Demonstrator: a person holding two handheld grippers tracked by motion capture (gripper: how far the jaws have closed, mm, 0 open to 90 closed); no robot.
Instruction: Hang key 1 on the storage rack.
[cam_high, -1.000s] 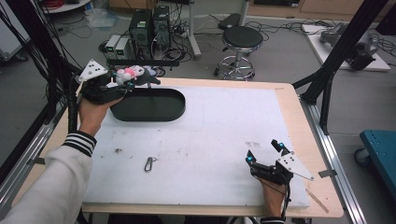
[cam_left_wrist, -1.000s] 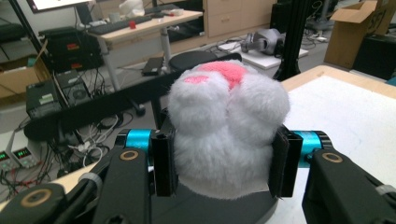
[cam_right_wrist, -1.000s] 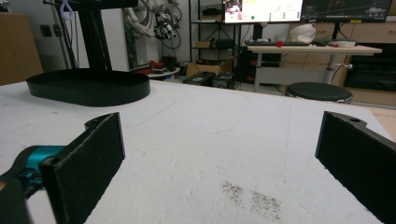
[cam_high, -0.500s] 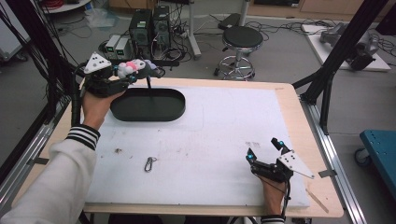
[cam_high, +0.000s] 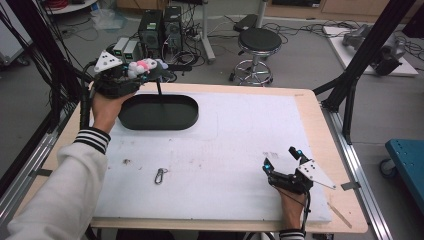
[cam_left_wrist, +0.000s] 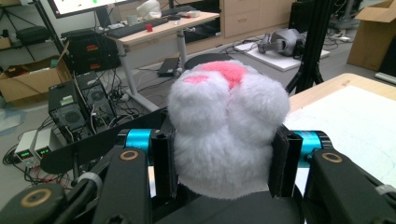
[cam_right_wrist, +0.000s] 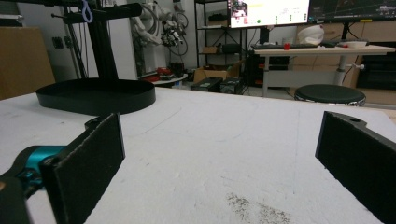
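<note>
The table (cam_high: 225, 145), with its white top sheet and wooden edge, lies under both tongs. The black oval tray (cam_high: 159, 112) sits on it just below and to the right of the left tongs (cam_high: 150, 67), and well away from the right tongs (cam_high: 281, 159), toward the far left corner as the high view shows it; in the right gripper view the same tray (cam_right_wrist: 95, 95) lies far ahead of the jaws and to their left. A thin black post (cam_high: 159, 89) rises from the tray, with its top close under the left tongs.

The left tongs are held up off the table above the tray's far left end, carried by a hand (cam_high: 107, 107) in a striped cuff. They are clenched on a white plush toy (cam_left_wrist: 227, 130) with pink patches: in the left gripper view both black pads press into its fluffy sides, and the toy bulges above them. From above the toy (cam_high: 141, 66) shows white and pink at the front of those tongs.

The right tongs rest low at the near right of the table, released, their jaws spread wide with only bare white sheet between them.

A small metal clip (cam_high: 159, 175) lies on the sheet, well to the left of the right tongs and well short of the left tongs.
</note>
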